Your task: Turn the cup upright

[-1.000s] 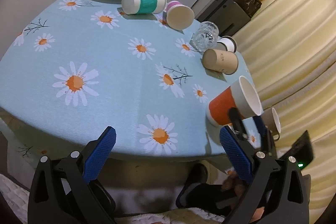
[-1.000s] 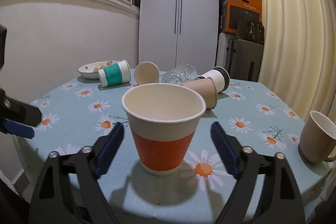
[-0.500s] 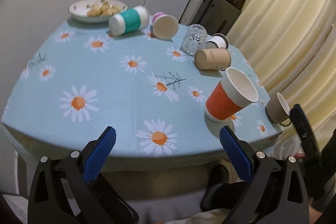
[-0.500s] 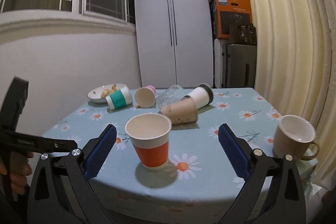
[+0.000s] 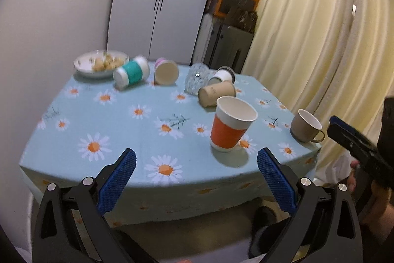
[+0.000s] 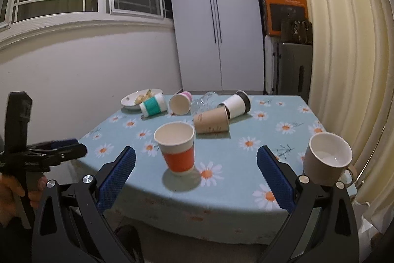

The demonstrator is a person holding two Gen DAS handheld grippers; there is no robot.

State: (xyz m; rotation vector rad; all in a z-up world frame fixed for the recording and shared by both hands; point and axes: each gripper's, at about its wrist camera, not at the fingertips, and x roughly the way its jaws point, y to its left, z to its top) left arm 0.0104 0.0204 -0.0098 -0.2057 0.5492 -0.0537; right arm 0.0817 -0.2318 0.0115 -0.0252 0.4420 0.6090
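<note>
left claw (image 5: 196,178): wide, empty, level off tabletop's near edge | right claw (image 6: 196,176): wide, empty, same pose | orange-and-white paper cup (image 6: 176,148): upright near daisy-print tabletop (image 6: 246,157) near edge, untouched

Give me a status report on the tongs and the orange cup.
Left tongs open, empty, off the table edge. Right tongs open, empty, also off it. Orange-and-white paper cup upright on the daisy tablecloth. Nothing between the tongs and the cup.
</note>
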